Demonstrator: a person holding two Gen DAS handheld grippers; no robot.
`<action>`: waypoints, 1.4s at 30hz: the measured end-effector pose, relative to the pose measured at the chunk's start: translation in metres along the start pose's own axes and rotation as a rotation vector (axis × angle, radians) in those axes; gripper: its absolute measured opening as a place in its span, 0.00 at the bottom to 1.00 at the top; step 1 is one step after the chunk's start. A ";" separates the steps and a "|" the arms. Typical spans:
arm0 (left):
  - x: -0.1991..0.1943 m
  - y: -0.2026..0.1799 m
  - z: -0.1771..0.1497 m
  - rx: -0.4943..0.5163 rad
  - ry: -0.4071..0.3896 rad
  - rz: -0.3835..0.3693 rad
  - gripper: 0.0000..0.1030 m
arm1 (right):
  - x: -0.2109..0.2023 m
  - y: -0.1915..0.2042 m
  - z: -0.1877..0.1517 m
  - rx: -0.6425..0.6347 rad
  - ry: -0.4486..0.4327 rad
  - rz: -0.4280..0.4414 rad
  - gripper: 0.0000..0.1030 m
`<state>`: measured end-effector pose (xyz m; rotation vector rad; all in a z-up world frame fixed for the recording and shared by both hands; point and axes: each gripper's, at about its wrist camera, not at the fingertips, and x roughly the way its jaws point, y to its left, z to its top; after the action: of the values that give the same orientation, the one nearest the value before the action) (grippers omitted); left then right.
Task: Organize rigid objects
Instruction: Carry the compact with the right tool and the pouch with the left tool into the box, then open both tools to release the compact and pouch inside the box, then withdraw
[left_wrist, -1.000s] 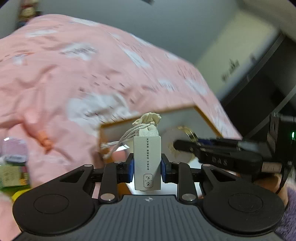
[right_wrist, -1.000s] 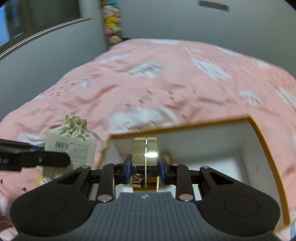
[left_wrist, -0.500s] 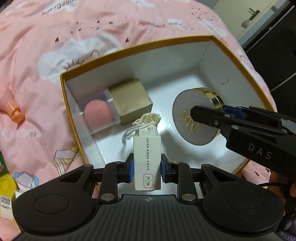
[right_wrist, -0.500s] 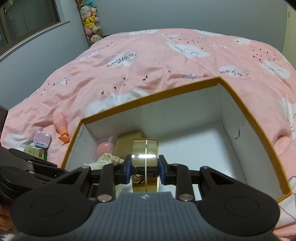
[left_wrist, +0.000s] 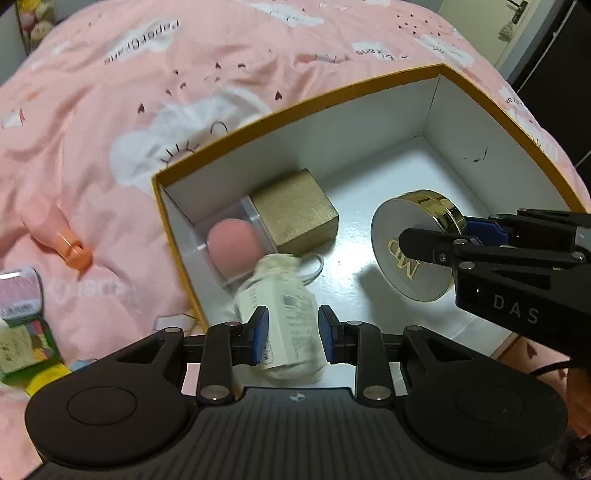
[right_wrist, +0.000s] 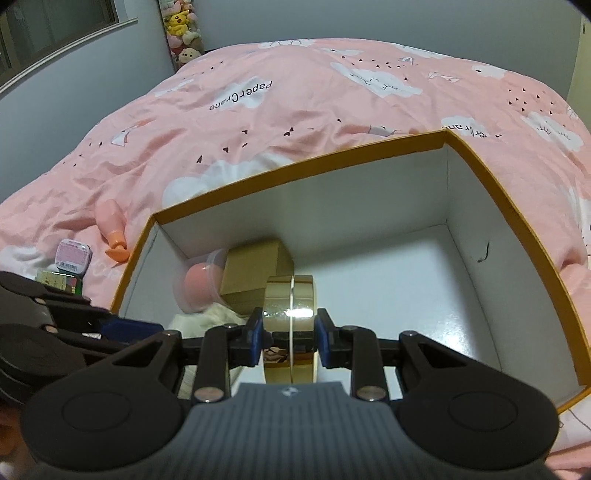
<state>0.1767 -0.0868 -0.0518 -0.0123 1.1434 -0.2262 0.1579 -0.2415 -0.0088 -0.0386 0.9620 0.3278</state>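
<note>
An open box with an orange rim (left_wrist: 295, 107) and white inside lies on the pink bed; it also shows in the right wrist view (right_wrist: 295, 166). Inside are a gold cube box (left_wrist: 295, 212) and a pink sponge in a clear case (left_wrist: 232, 247). My left gripper (left_wrist: 290, 338) has opened; the cream drawstring pouch (left_wrist: 288, 314) is blurred and tilted between its jaws, dropping into the box. My right gripper (right_wrist: 290, 339) is shut on a round gold compact (right_wrist: 290, 317), held on edge over the box floor; the compact also shows in the left wrist view (left_wrist: 410, 247).
On the bedspread left of the box lie a pink bottle with an orange cap (left_wrist: 55, 229), a pink tin (right_wrist: 72, 256) and a green packet (left_wrist: 22, 343). Plush toys (right_wrist: 183, 37) stand by the far wall.
My left jaws have opened and the pouch has tipped over and slipped down between them. The right gripper still holds the compact, a little lower in the box.
</note>
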 end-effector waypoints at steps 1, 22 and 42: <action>-0.001 -0.001 0.000 0.015 -0.008 0.020 0.32 | 0.001 0.001 0.001 -0.002 0.003 -0.001 0.27; -0.055 0.086 -0.007 -0.236 -0.229 -0.050 0.37 | 0.030 0.022 0.006 -0.073 0.153 0.031 0.27; -0.029 0.100 -0.026 -0.281 -0.123 -0.095 0.37 | 0.057 0.019 0.017 -0.049 0.267 0.019 0.38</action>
<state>0.1590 0.0192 -0.0496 -0.3252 1.0451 -0.1453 0.1956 -0.2057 -0.0431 -0.1206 1.2190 0.3694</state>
